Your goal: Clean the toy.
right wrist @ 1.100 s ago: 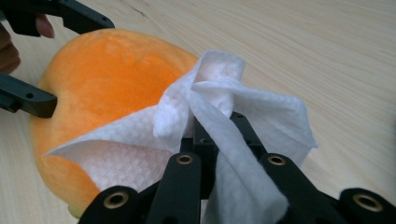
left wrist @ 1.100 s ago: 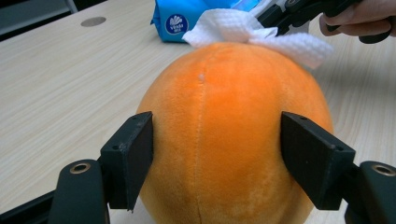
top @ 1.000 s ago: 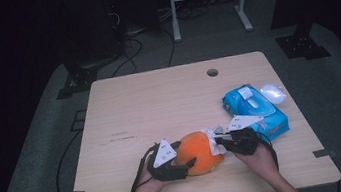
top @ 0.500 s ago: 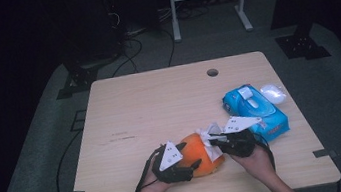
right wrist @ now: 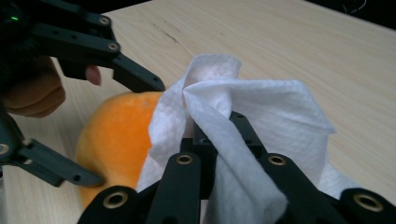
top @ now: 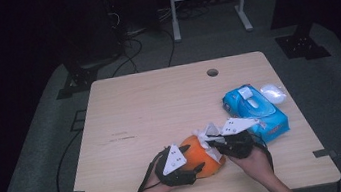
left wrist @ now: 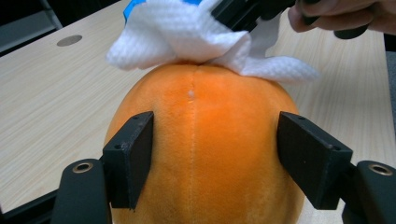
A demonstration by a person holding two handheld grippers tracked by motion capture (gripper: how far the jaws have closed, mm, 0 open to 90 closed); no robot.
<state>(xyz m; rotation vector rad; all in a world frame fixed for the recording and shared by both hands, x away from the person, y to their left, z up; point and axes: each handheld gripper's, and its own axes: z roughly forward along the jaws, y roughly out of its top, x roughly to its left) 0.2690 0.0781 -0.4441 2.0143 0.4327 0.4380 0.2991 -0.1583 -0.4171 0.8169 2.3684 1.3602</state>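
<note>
Two grippers work near the worktop's 6 o'clock edge: orange plush ball is clamped by left gripper, having just closed further; white wipe is pinched by right gripper. Ball may squirt out; wipe may slip off.
</note>
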